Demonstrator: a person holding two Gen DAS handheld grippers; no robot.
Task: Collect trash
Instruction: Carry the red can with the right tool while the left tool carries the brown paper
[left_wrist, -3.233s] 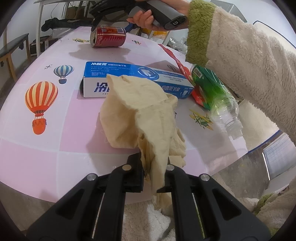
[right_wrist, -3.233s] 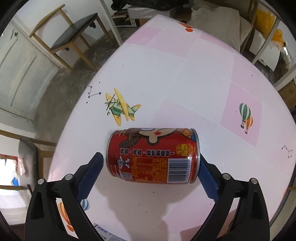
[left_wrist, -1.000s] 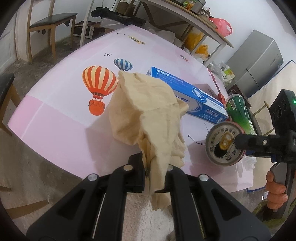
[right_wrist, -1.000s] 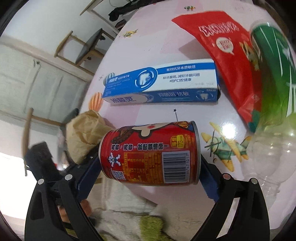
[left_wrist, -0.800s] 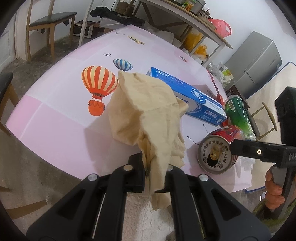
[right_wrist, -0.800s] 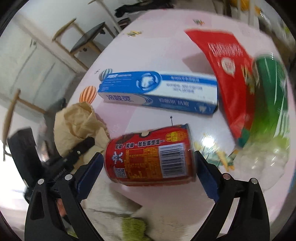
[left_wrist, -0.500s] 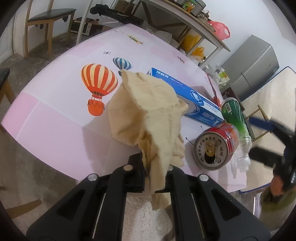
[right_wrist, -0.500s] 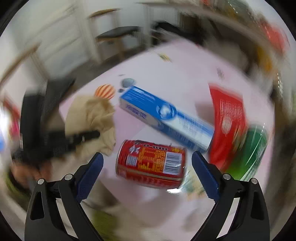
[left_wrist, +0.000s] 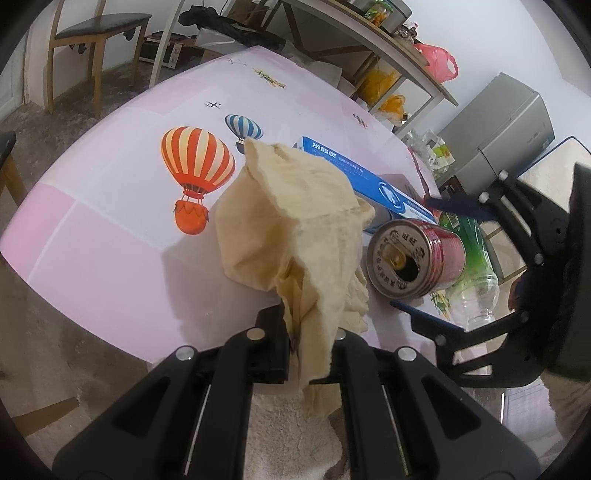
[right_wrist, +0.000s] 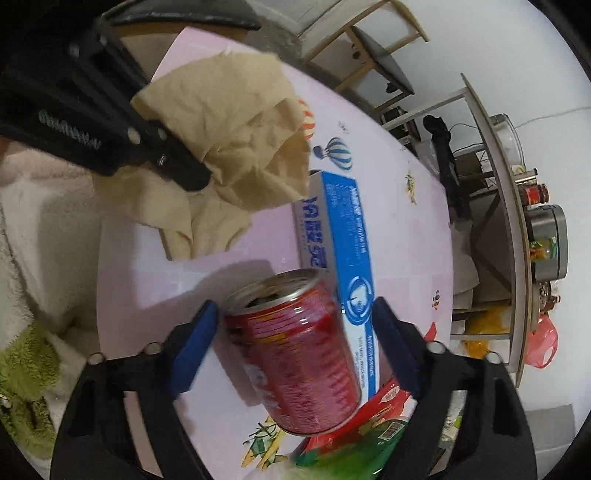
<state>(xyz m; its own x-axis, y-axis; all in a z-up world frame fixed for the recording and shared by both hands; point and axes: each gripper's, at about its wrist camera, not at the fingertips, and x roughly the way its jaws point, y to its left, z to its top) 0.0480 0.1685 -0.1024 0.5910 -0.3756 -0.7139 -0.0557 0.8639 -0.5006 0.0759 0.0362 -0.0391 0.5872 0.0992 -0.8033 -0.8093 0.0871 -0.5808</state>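
Now the red can (right_wrist: 291, 354), clamped end to end a second ago, lies loose on the pink table (left_wrist: 110, 236) between the closing right gripper (right_wrist: 291, 339) pads, its opened top pointing toward eleven o'clock, while the left gripper (left_wrist: 310, 347) stays clamped on the beige tissue (left_wrist: 295, 221).

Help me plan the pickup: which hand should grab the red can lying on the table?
Right. Its tool already straddles the can, jaws closing with the can between them, one blue pad apart from it. The left tool is shut on the paper.
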